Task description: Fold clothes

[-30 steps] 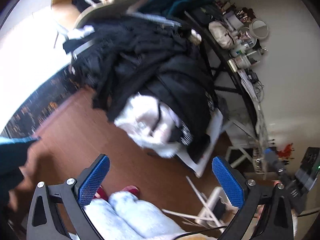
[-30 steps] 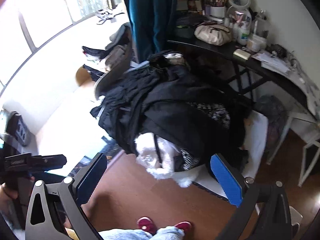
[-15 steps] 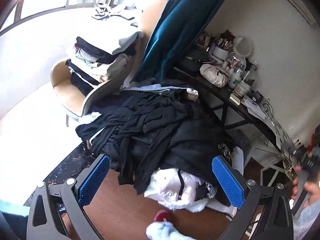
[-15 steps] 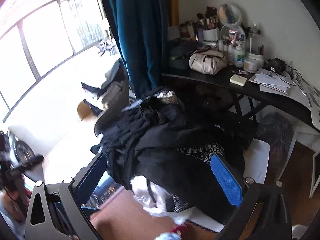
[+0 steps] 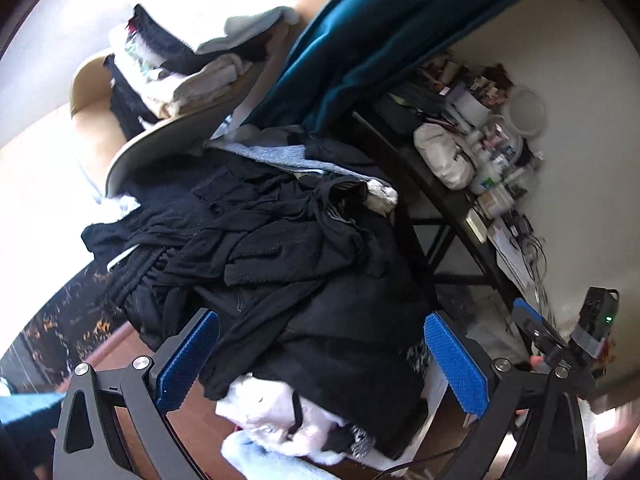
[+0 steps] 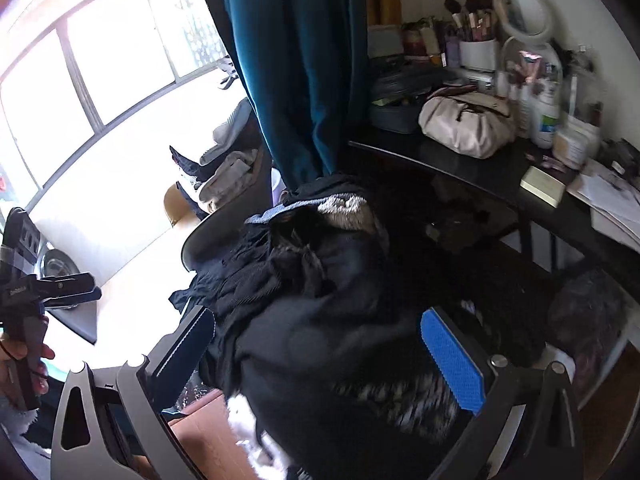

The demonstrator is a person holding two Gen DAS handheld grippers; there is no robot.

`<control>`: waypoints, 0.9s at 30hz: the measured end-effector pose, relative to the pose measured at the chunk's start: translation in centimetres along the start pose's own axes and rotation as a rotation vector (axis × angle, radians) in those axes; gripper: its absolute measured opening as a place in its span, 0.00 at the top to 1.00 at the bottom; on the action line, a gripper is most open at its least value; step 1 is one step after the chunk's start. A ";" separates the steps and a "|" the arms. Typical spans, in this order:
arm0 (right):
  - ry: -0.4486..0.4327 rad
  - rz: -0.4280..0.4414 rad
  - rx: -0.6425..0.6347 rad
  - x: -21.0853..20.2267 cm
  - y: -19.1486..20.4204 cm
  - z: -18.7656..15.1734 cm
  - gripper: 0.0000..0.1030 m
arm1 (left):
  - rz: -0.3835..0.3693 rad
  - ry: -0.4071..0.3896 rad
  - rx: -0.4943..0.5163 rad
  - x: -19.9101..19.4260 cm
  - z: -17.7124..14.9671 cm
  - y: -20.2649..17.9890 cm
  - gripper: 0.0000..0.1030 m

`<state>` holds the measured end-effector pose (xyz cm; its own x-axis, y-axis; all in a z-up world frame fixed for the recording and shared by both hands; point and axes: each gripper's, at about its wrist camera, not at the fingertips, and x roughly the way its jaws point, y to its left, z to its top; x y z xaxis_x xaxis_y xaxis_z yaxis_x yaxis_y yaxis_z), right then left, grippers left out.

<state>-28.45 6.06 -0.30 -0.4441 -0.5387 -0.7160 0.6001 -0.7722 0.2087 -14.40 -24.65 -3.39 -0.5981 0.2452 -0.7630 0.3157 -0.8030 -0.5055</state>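
- Sunlit windows [image 6: 80, 64] and a teal curtain [image 6: 304, 64] back a cluttered bedroom corner, with a black desk [image 6: 472, 164] of cosmetics and a pale handbag [image 6: 468, 124] along the wall.
- Between the desk and a chair sits the task's material: a big heap of unfolded clothes [image 5: 280, 248], mostly black, with a grey piece [image 5: 280, 158] near the top and a white fluffy garment [image 5: 272, 412] spilling out at the near, lower edge.
- Behind it, the tan chair [image 5: 92, 128] carries a stack of folded clothes [image 5: 188, 60], which I take to be finished work.
- Both tools hover over the heap and hold nothing. The left gripper [image 5: 320, 364] has its blue pads spread wide, framing the black cloth and the white garment below.
- The right gripper [image 6: 316, 364] is equally wide apart, aimed at the dark bulk of the heap; the person's hand [image 6: 24, 364] on the other tool's handle shows at the left edge of that view.
- Step in hand: picking the next garment, so the folding itself is not yet begun for this piece.
- Next move calls for lowering 1 tool onto a single loose edge and pinching only that layer. The black layers are tangled and hard to tell apart, possibly several garments interlocked, so the pinch may drag neighbours off the heap.
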 end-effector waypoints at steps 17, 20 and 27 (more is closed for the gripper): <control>0.363 0.186 -0.020 24.7 1.4 1.4 0.63 | 0.269 0.177 -0.124 4.3 3.0 7.0 0.00; 0.377 0.205 0.004 24.9 2.2 2.1 0.88 | 0.300 0.163 -0.036 4.5 4.3 7.0 0.00; 0.153 0.219 0.098 16.2 1.7 6.9 0.93 | 0.269 0.154 0.121 5.4 6.5 7.1 0.00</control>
<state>-39.25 -6.32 -6.98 -0.2012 -0.6446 -0.7375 0.5999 -0.6763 0.4275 -20.23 -32.54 -8.45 -0.3833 0.0874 -0.9195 0.3519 -0.9066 -0.2329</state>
